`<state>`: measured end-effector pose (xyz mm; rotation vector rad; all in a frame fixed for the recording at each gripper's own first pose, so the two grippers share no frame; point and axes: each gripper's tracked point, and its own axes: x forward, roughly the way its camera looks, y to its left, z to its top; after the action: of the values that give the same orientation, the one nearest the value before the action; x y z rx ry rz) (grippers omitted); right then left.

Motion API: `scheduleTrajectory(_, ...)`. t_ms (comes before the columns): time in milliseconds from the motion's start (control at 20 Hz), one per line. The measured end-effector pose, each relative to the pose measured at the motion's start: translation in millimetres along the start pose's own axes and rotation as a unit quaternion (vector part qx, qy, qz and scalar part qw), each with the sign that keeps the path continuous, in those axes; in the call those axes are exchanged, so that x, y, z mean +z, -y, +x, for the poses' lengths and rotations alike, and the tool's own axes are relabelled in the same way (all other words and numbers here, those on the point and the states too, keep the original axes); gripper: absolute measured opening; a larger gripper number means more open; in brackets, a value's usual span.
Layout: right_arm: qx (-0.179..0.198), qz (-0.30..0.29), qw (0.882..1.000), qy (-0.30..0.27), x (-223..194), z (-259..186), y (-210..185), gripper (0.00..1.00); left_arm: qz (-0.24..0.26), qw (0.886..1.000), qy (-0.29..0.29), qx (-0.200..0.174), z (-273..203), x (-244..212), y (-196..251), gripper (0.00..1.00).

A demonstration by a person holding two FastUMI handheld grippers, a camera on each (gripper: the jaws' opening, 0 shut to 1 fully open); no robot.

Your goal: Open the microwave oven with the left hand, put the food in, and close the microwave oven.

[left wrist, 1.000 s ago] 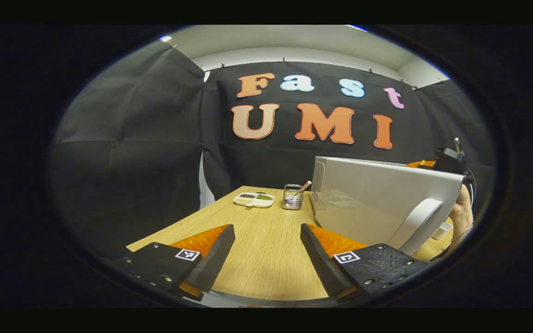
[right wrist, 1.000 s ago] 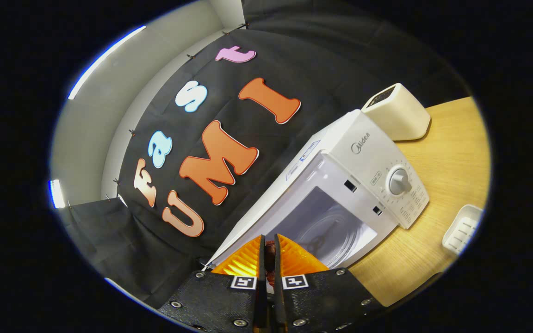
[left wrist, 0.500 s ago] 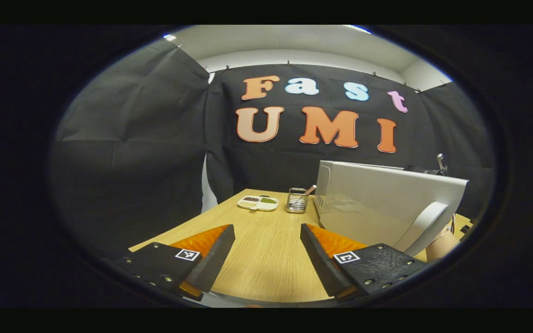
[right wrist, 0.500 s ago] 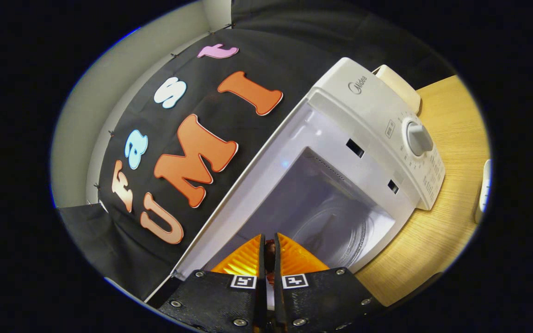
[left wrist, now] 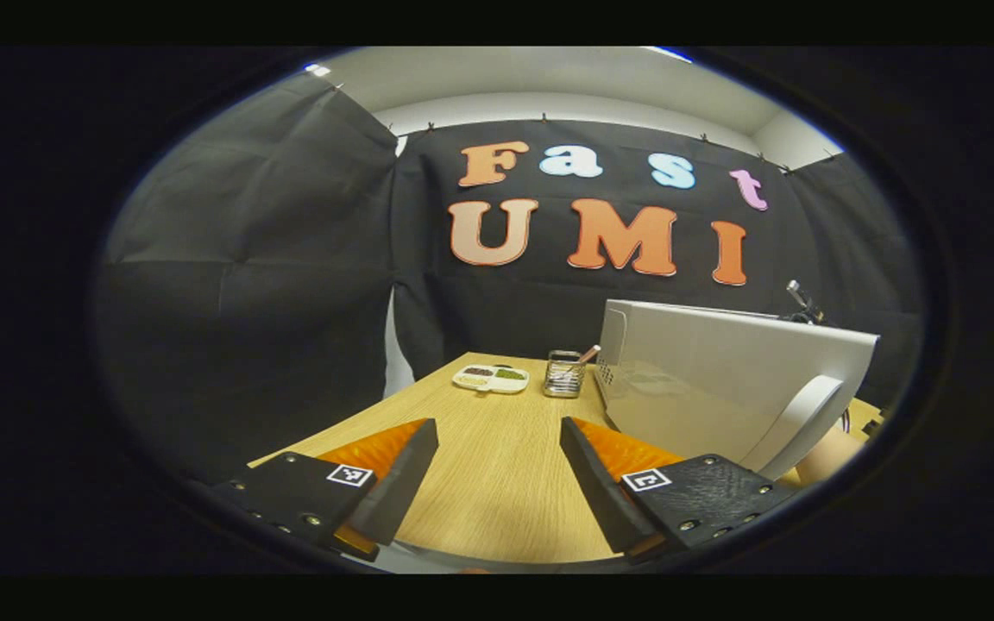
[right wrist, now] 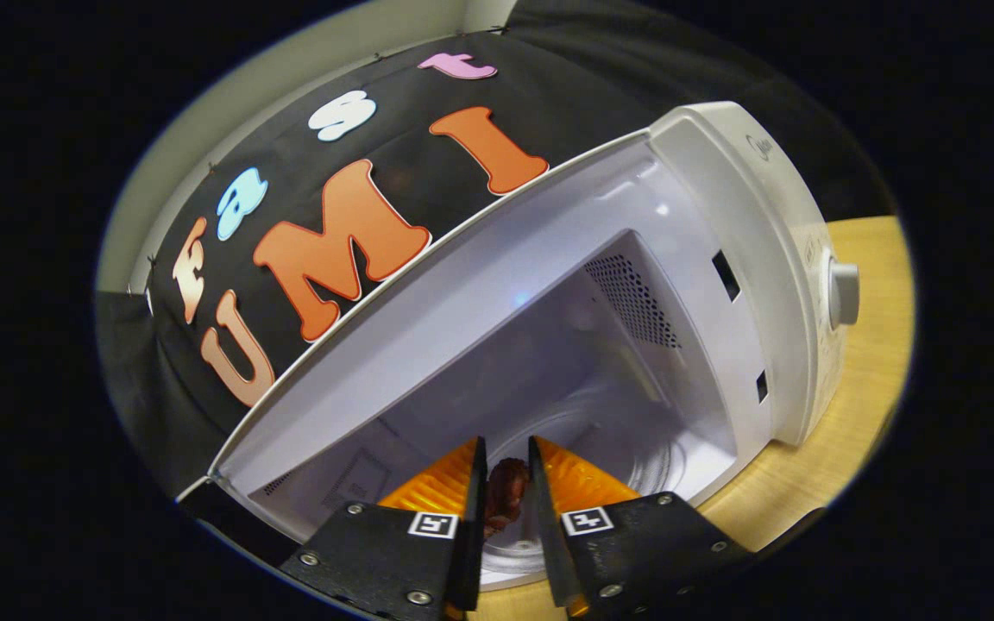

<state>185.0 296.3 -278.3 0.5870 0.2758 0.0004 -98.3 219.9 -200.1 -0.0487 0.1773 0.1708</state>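
A wooden bench is carrying the white microwave oven; just beside the oven's far corner a small glass jar is standing, and beyond the jar a white divided dish is lying

One white microwave oven with one grey round dial stands on one light wooden surface. One white divided dish, one clear glass jar, and one dark brown food piece complete the count.
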Motion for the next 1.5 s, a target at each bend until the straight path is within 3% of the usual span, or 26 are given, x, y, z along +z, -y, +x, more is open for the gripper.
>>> scheduleTrajectory(50, 0.003, -0.016, 1.000, 0.001, 4, 0, 0, 0.49, 0.000, 1.000, 0.001, 0.000, 0, 1, 1, 0.89)
scheduleTrajectory(100, 0.000, -0.038, 0.999, 0.001, 6, -3, 2, 0.57, 0.000, 1.000, 0.002, -0.001, -1, 2, 3, 0.88)
scheduleTrajectory(150, 0.000, -0.059, 0.998, 0.003, 9, -6, 4, 0.72, 0.000, 1.000, 0.001, -0.003, -1, 2, 5, 0.88)
scheduleTrajectory(300, 0.006, -0.119, 0.993, 0.004, 19, -21, 6, 0.93, 0.002, 1.000, 0.001, -0.006, -4, 4, 10, 0.89)
scheduleTrajectory(600, 0.046, -0.231, 0.972, -0.014, 38, -75, 12, 0.95, 0.007, 1.000, 0.005, -0.006, -11, 11, 16, 0.88)
scheduleTrajectory(950, 0.103, -0.277, 0.955, -0.033, 89, -156, 15, 0.95, 0.005, 1.000, 0.003, -0.012, -19, 12, 28, 0.88)
scheduleTrajectory(1350, 0.099, -0.289, 0.952, -0.008, 182, -215, 42, 0.95, -0.009, 0.999, 0.006, -0.033, -22, 11, 52, 0.88)
scheduleTrajectory(1500, 0.086, -0.315, 0.945, 0.012, 213, -228, 53, 0.95, -0.014, 0.999, -0.001, -0.040, -19, 5, 60, 0.89)
